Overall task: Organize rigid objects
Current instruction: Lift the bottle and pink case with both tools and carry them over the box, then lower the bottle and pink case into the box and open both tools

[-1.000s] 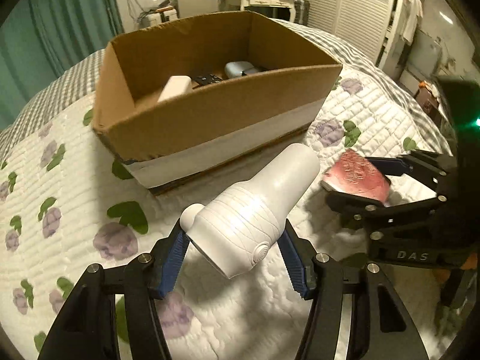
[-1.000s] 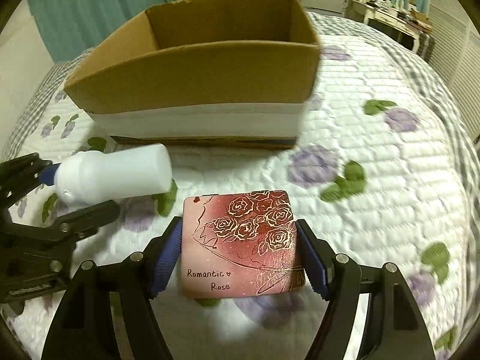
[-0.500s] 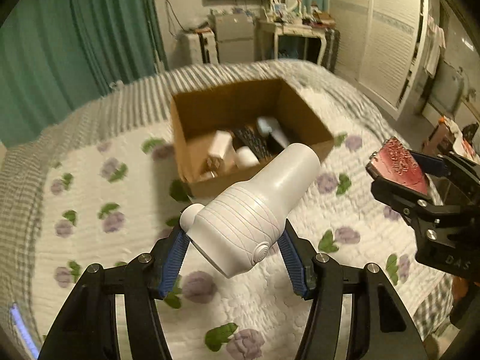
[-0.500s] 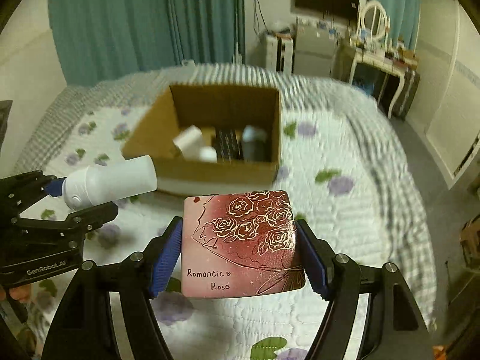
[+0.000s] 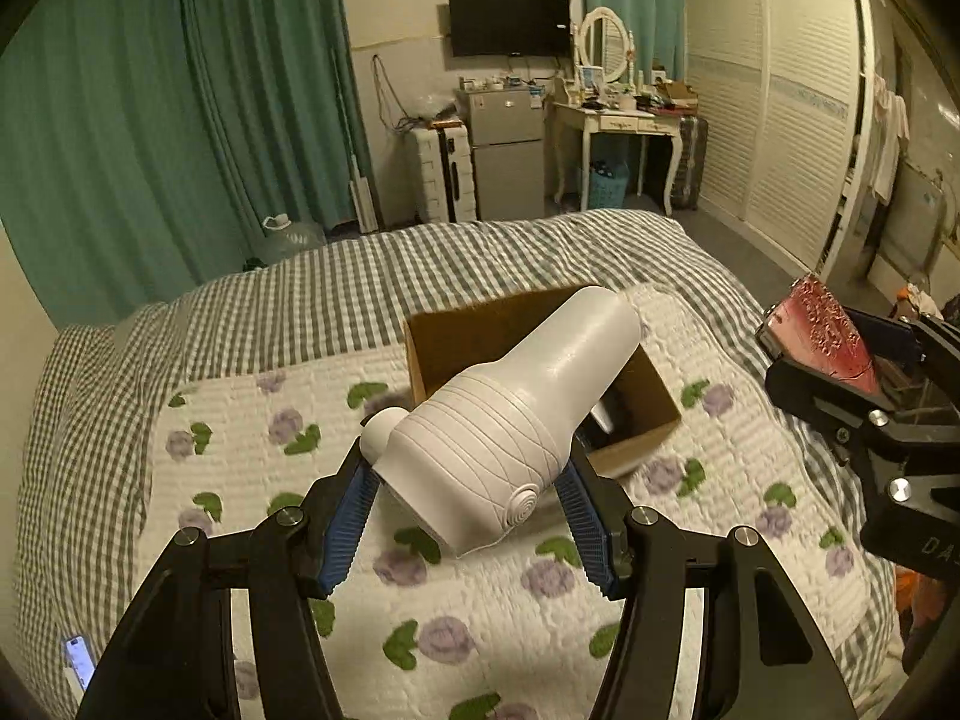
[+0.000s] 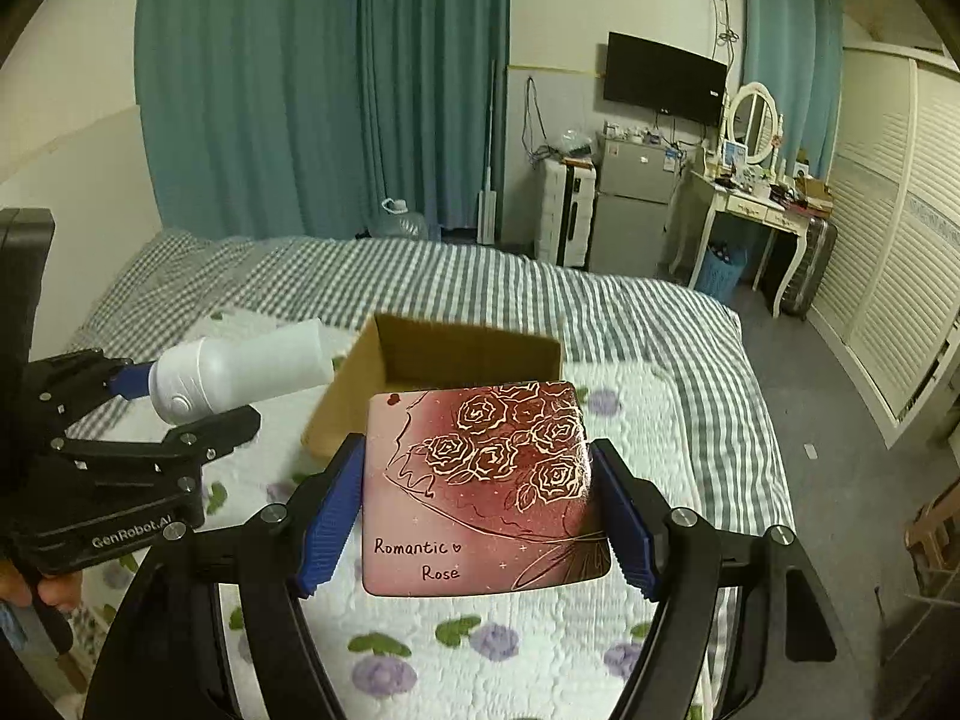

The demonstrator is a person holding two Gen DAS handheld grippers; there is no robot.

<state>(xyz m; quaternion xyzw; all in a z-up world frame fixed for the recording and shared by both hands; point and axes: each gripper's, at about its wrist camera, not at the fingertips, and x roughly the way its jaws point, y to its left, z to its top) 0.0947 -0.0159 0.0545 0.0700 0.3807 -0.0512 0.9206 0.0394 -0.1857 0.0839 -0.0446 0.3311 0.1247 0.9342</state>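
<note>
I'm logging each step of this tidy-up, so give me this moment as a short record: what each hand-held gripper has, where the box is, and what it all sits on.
left hand-held gripper: shut on white ribbed plastic bottle, lifted clear of the bed
right hand-held gripper: shut on pink-red square tin with gold roses, lettered "Romantic Rose"
container: open brown cardboard box, below and ahead of both items
box contents: mostly hidden
surface: white quilt with purple flowers on a grey checked bed cover

Both grippers are black, silver-screwed linkages with ribbed blue fingers; one is lettered "GenRobot.AI" in white.
</note>
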